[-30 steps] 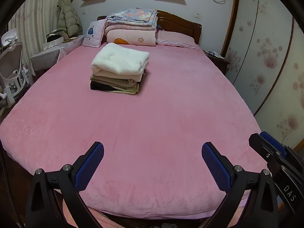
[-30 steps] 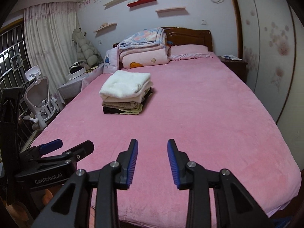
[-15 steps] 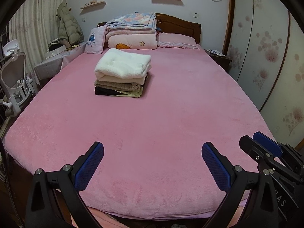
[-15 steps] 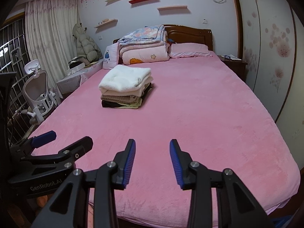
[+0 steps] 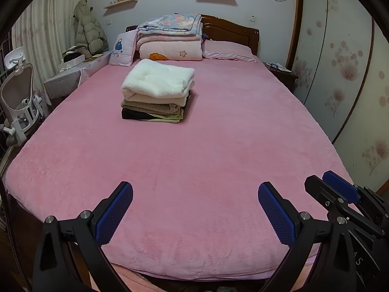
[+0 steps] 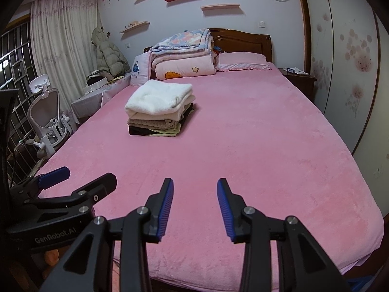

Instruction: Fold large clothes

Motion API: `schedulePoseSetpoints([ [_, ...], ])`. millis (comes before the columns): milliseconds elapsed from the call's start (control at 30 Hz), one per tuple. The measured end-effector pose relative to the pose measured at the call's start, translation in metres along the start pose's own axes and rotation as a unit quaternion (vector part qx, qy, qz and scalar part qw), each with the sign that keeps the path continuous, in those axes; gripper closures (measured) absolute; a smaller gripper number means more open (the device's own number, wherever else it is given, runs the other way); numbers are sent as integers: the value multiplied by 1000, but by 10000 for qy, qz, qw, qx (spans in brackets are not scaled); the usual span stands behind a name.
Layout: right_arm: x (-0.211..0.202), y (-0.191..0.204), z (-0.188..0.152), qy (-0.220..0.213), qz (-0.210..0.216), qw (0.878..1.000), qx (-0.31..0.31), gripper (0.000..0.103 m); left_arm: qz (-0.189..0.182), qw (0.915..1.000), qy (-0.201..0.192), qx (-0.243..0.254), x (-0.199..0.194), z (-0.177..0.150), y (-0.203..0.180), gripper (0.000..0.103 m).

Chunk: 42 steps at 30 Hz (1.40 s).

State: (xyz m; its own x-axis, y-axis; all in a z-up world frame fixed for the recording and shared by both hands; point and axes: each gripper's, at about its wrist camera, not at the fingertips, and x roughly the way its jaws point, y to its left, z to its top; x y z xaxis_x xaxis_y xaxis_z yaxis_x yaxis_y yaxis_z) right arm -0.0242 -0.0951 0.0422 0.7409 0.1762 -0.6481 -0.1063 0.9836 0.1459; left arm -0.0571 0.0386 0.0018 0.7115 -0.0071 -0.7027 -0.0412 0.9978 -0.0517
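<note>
the left gripper is seen spread wide over the near end of the bed, nothing caught between its blue, dimpled rubber pads. the right gripper is held partly apart, its ribbed blue pads bare, with only pink fleece seen in the gap. both are poised just above the bed's foot, side by side, black angular frames and silver bolts well lit.

the bed is covered in a soft, plushy pink blanket, smooth and flat across most of its width. the stack of folded clothes is found left of centre, toward the head of the bed, well apart from both grippers: a thick, fluffy white piece on top, a cream layer beneath, then a nubby beige knit, with thin black and pale yellow pieces at the bottom. the edges are squared, the pile neat and rectangular.

behind it, folded quilts are piled against a carved dark wooden headboard, beside a flat pink pillow.
</note>
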Motion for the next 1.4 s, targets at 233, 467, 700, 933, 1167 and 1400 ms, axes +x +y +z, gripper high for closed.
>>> schedulePoseSetpoints([
  [233,1,0,-1,10,-15,10000,9,65,13,10000,4,-4,1,0,2,1],
  [467,1,-1,-2,11,-14,10000,14,65,29,10000,-19,14,1,-1,5,1],
  [700,3,-3,-4,32,-24,10000,33,65,24,10000,35,7,3,-2,6,1],
  [933,4,-4,-5,38,-35,10000,45,65,3,10000,75,0,4,-1,6,1],
  [1167,8,-4,-5,45,-53,10000,46,65,13,10000,92,-13,5,-2,8,1],
  [1400,11,-2,-7,64,-75,9999,43,65,-7,9999,150,-71,9,-3,10,1],
])
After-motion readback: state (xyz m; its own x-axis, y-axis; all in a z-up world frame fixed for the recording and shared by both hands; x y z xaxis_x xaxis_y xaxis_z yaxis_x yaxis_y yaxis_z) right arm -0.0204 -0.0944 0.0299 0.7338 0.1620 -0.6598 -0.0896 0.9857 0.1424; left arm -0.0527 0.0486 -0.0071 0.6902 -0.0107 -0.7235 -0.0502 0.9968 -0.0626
